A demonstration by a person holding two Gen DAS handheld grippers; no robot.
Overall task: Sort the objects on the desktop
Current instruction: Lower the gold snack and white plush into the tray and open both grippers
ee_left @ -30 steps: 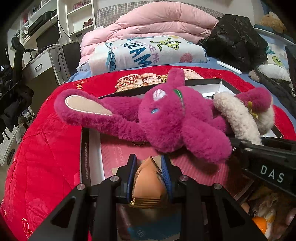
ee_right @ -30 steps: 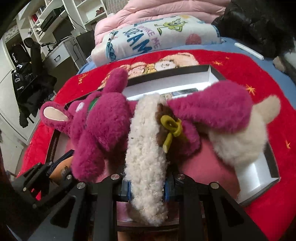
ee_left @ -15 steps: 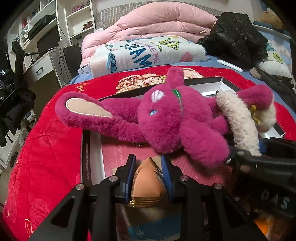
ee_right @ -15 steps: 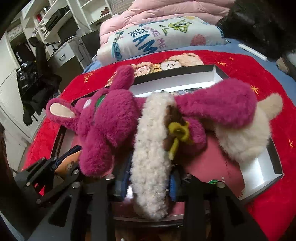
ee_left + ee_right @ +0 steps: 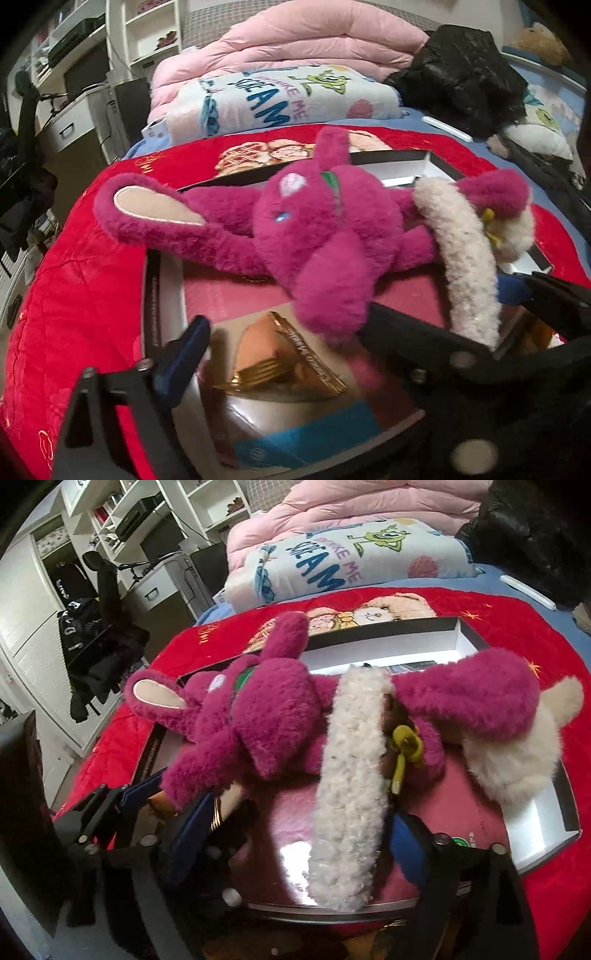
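Observation:
A magenta plush rabbit (image 5: pixel 325 236) with a cream fleece band (image 5: pixel 465 258) lies across an open shallow box (image 5: pixel 162 295) on a red quilt. It also shows in the right wrist view (image 5: pixel 266 723). A tan and gold pouch (image 5: pixel 280 362) lies in the box between my left gripper's (image 5: pixel 288 354) spread fingers; the jaws stand wide apart. My right gripper (image 5: pixel 291 834) is open, its blue pads on either side of the cream band (image 5: pixel 351 786) and apart from it. The right gripper crosses in front of the left wrist view.
The box rim (image 5: pixel 465 627) stands at the back. A red quilt (image 5: pixel 74 302) covers the bed. A folded printed blanket (image 5: pixel 280 99), a pink duvet (image 5: pixel 303 40) and a black jacket (image 5: pixel 465 74) lie behind. A desk and shelves (image 5: pixel 147 554) stand at the left.
Both grippers have opened. The left let go of the tan and gold pouch, which now lies in the box. The right let go of the cream band.

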